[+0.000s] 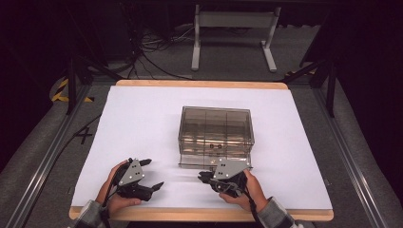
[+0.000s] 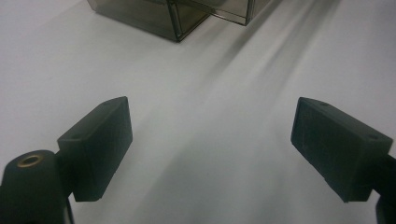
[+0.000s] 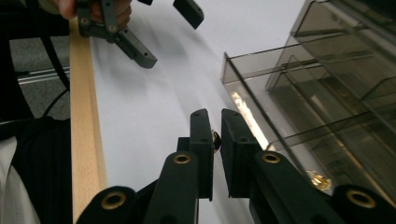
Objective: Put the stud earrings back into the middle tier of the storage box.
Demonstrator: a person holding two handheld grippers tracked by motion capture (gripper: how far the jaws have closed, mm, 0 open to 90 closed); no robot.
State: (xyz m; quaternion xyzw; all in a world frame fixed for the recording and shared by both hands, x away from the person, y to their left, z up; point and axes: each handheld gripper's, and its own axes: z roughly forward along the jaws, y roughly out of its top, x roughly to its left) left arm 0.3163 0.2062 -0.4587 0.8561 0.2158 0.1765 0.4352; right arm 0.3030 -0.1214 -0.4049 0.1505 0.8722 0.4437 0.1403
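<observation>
My right gripper point(image 3: 215, 135) pinches a small brass-coloured piece point(image 3: 216, 138) between nearly closed jaws, just beside the smoky clear organizer box point(image 1: 216, 130) mid-bench. My left gripper point(image 1: 145, 174) rests wide open, empty, well apart from the box.

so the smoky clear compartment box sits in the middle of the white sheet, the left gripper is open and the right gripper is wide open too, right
Not quite. The right gripper is not wide open: the right gripper view shows its jaws nearly closed, with a small brass-coloured thing pinched between them. The rest holds: the compartment box sits mid-sheet on the white sheet, and the left gripper is open.
</observation>
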